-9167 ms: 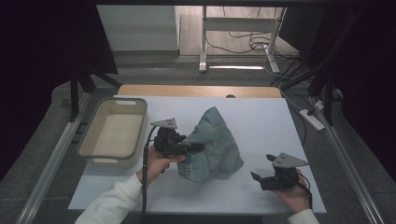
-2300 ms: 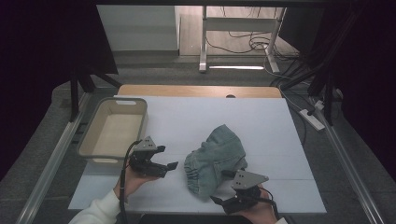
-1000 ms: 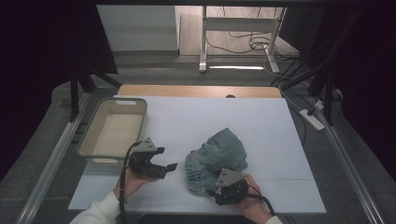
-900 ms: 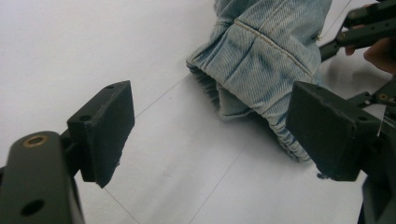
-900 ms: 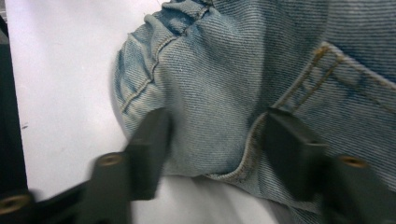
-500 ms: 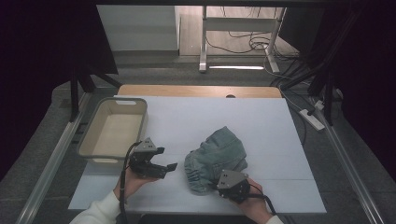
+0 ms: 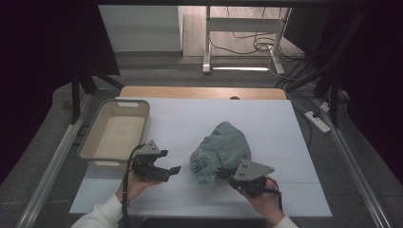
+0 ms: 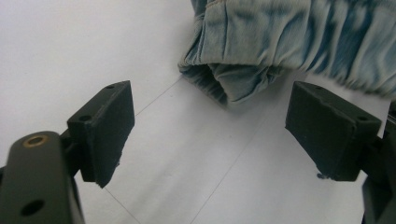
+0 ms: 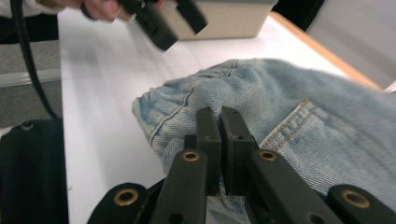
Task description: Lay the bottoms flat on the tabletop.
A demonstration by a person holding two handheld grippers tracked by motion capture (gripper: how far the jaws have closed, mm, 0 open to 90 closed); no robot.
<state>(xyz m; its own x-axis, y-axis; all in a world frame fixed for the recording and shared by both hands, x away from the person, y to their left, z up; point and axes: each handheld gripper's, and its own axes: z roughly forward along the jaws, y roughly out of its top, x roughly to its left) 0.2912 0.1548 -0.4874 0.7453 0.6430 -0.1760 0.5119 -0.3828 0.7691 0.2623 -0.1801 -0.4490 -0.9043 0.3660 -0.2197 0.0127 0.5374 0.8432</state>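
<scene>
A crumpled light-blue denim garment (image 7: pixel 224 148) lies on the white table (image 7: pixel 266 118), right of centre. My right gripper (image 7: pixel 224 174) is at its near edge, and its jaws have just been closing on a fold of the denim (image 9: pixel 289 102). In the right gripper view that gripper (image 9: pixel 220 125) is shut with fabric pinched between the pads. My left gripper (image 7: pixel 172 170) hovers left of the garment, open with nothing between its pads (image 8: pixel 103 126). The gathered hem of the denim (image 8: pixel 243 79) lies just beyond those pads.
A beige plastic basket (image 7: pixel 91 135) stands at the table's left edge, behind the left hand. A wooden strip (image 7: pixel 204 92) runs along the far edge. Cables and a desk frame (image 7: pixel 247 28) lie on the floor beyond.
The right gripper has closed on the garment's near edge and risen a little, lifting that fold. The left gripper has stayed where it was, open.
</scene>
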